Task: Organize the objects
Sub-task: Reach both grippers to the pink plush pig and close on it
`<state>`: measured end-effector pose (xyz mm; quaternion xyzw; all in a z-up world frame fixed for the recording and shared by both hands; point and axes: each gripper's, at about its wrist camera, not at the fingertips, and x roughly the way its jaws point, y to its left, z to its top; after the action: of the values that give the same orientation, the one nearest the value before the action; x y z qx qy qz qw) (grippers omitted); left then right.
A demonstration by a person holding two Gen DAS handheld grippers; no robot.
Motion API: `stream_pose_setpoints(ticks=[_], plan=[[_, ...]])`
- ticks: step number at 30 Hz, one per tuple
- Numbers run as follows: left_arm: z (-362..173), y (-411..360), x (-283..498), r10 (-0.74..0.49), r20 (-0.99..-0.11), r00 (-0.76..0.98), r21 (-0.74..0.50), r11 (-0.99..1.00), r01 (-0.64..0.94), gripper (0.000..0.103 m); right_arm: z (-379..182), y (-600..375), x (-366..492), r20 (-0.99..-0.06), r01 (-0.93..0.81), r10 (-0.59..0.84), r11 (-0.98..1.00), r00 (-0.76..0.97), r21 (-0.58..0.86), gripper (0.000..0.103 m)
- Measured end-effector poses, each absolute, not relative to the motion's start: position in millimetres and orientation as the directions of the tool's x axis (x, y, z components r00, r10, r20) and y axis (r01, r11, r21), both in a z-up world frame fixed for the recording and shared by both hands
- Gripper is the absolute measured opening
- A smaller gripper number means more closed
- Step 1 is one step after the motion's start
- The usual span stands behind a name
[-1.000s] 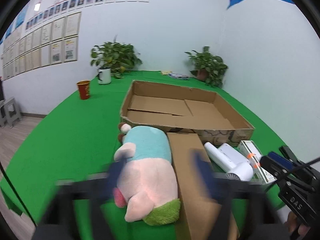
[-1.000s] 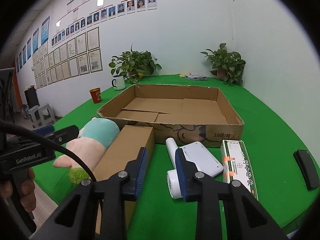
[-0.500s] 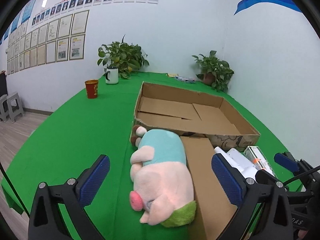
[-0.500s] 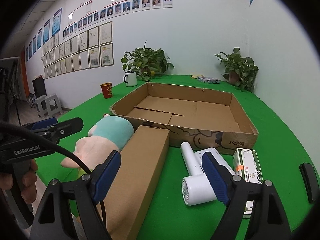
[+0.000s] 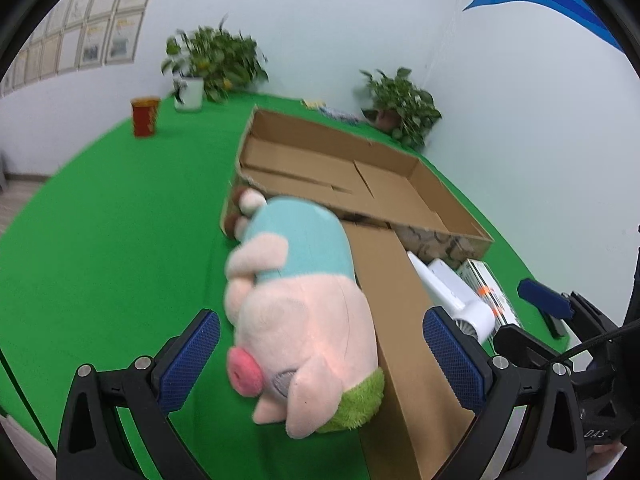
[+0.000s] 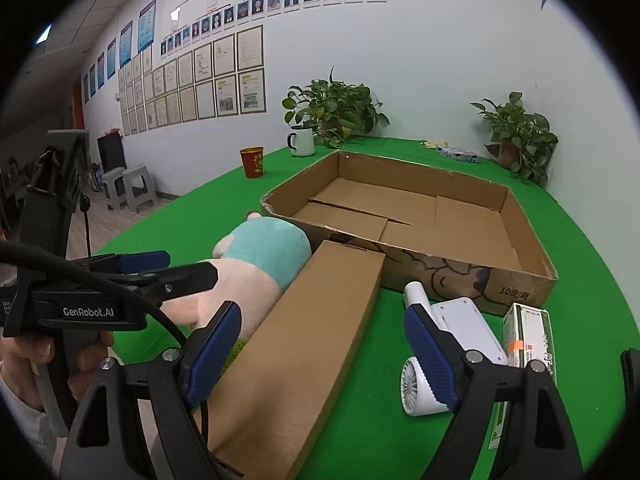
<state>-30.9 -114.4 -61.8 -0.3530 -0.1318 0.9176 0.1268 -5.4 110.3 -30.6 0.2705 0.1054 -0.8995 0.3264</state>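
**Wide jaws lined up on the plush pig and the long carton**

Left gripper [image 5: 320, 354] low over the green bench [image 5: 112, 240], jaws spread wide and empty, blue pads either side of the plush pig [image 5: 298, 320]. Pig lying on its side, snout toward the camera, teal back toward the big cardboard tray [image 6: 496, 292], flank pressed against the long brown carton [image 6: 304, 344]. Right gripper [image 6: 324, 346] likewise wide apart and empty, straddling the near end of that carton.

Judged as the reach-in before a pick. For the pig: worth centring on the pink belly rather than the snout or the green fringe, closing firmly since the stuffing looks likely to give. Right-hand pad looks set to meet the carton top rather than the toy, so better shifted left or dropped past the carton edge first. For the carton: broad, apparently near the limit of the opening; square alignment needed, or one pad rides up on the lid.

Tray open-topped and shallow, nothing inside but its own folded floor flaps. Everything else out on the bench: white handheld fan [image 6: 436, 356] just right of the carton, green-and-white packet [image 6: 528, 340] beside it, both in front of the tray's near wall. Red cup [image 6: 252, 162] and white mug [image 6: 301, 141] far back by the potted plant [image 6: 334, 108], contents not visible.
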Motion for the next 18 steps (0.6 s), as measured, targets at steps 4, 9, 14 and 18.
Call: stream_pose_setpoints(ticks=[4,9,14,18], plan=[[-83,-115,-40,0.377,-0.633,-0.676,-0.388,-0.91,-0.145,0.102,-33,108,-7,-0.569,0.658,-0.539,-0.753,-0.621,-0.006,0.087],[-102,-113,-56,0.35,-0.665,-0.659,-0.371,-0.921,-0.114,0.093,-33,110,-15,-0.585,0.677,-0.58,-0.733,-0.567,0.07,0.087],[-119,-118,-66,0.363,-0.671,-0.647,-0.391,-0.914,-0.107,0.079,-30,105,-28,-0.592,0.682,-0.617,-0.716,-0.518,0.151,0.088],[-122,-120,-63,0.374,-0.663,-0.648,-0.396,-0.91,-0.12,0.072,-27,90,-36,-0.61,0.713,-0.64,-0.681,-0.467,0.169,0.088]])
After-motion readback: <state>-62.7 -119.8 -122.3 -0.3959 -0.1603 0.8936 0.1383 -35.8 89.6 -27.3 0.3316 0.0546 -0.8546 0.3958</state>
